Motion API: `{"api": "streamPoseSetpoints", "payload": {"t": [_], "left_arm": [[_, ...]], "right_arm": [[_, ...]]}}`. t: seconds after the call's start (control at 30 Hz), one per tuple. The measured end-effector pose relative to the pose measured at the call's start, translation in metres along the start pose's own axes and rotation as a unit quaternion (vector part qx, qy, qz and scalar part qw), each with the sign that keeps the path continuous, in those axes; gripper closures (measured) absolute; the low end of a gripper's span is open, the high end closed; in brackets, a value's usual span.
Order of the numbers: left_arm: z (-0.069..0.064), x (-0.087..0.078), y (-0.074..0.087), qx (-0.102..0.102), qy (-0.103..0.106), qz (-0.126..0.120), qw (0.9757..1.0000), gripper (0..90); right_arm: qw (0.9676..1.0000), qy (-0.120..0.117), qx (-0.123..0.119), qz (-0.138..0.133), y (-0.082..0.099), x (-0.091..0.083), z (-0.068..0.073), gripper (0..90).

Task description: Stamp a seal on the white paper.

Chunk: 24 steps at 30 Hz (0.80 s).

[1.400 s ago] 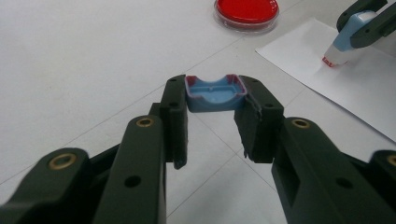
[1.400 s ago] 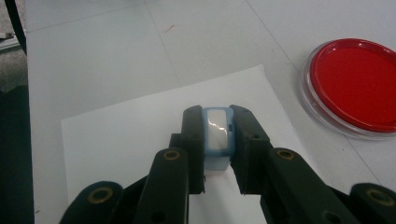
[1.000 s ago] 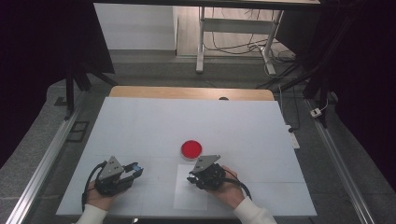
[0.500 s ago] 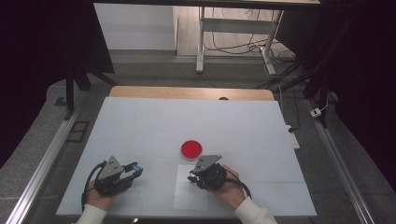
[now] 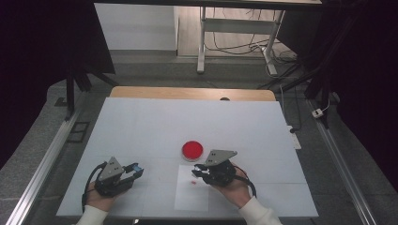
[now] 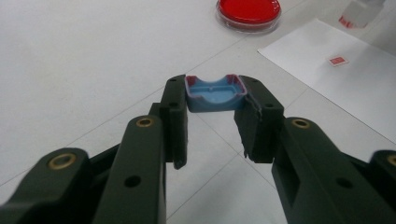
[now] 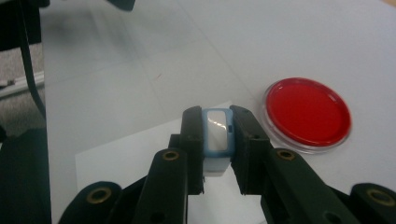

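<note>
Blue cap [image 6: 215, 94]: clamped between the tips of the left gripper [image 5: 133, 171], hollow side up towards that gripper's camera, held just above the white table [image 5: 141, 126] at the near left.

Blue-framed piece [image 7: 217, 135]: pinched by the right gripper [image 5: 196, 171], its pale glossy window facing up; it hangs over the far edge of the paper sheet [image 5: 191, 194].

Left tool: narrow, both pads pressing on the cap's two short sides.

Right tool: narrow, closed on the framed piece, nothing loose between the jaws.

Which way they lie: the two held parts face each other across a bare stretch of table, cap to the left, framed piece to the right, well apart. The grippers point inward, towards one another.

Long axis: the cap spans crosswise between its jaws; the framed piece stands lengthwise along its jaws.

Red dish [image 5: 192, 150]: round, lidded, on the table just beyond the right gripper, much nearer to it than to the left.

Small red tag [image 6: 338, 60]: flat on the paper, below the right gripper.

Judgement: bringing the parts together looks like the next move, and it depends on lining the cap's hollow up with the framed piece's end.
</note>
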<state>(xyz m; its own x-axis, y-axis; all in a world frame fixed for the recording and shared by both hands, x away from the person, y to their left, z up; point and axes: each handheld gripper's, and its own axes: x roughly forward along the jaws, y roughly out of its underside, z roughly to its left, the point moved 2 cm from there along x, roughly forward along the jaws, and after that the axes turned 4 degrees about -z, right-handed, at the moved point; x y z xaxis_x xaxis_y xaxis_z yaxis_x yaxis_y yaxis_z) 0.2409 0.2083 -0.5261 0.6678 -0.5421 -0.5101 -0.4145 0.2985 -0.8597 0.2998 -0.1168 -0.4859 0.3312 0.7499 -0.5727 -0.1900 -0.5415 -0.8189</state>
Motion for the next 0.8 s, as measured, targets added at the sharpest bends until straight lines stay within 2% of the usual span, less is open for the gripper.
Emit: {"api": "streamPoseSetpoints", "payload": {"t": [0.2, 0.37, 0.57, 0.8], "left_arm": [[0.0, 0.0, 0.0, 0.0, 0.0, 0.0, 1.0, 64.8], [0.001, 0.001, 0.0, 0.0, -0.001, 0.001, 1.0, 64.9], [0.001, 0.001, 0.0, 0.0, -0.001, 0.002, 1.0, 64.9], [0.001, 0.002, 0.0, 0.0, 0.0, 0.002, 1.0, 64.8]], "right_arm": [[0.9989, 0.009, 0.028, -0.035, -0.001, -0.012, -0.011, 75.7], [0.9973, 0.017, 0.046, -0.054, -0.001, -0.021, -0.019, 75.7], [0.9946, 0.032, 0.064, -0.075, 0.0, -0.029, -0.027, 75.7], [0.9926, 0.041, 0.073, -0.088, 0.001, -0.037, -0.035, 75.7]]}}
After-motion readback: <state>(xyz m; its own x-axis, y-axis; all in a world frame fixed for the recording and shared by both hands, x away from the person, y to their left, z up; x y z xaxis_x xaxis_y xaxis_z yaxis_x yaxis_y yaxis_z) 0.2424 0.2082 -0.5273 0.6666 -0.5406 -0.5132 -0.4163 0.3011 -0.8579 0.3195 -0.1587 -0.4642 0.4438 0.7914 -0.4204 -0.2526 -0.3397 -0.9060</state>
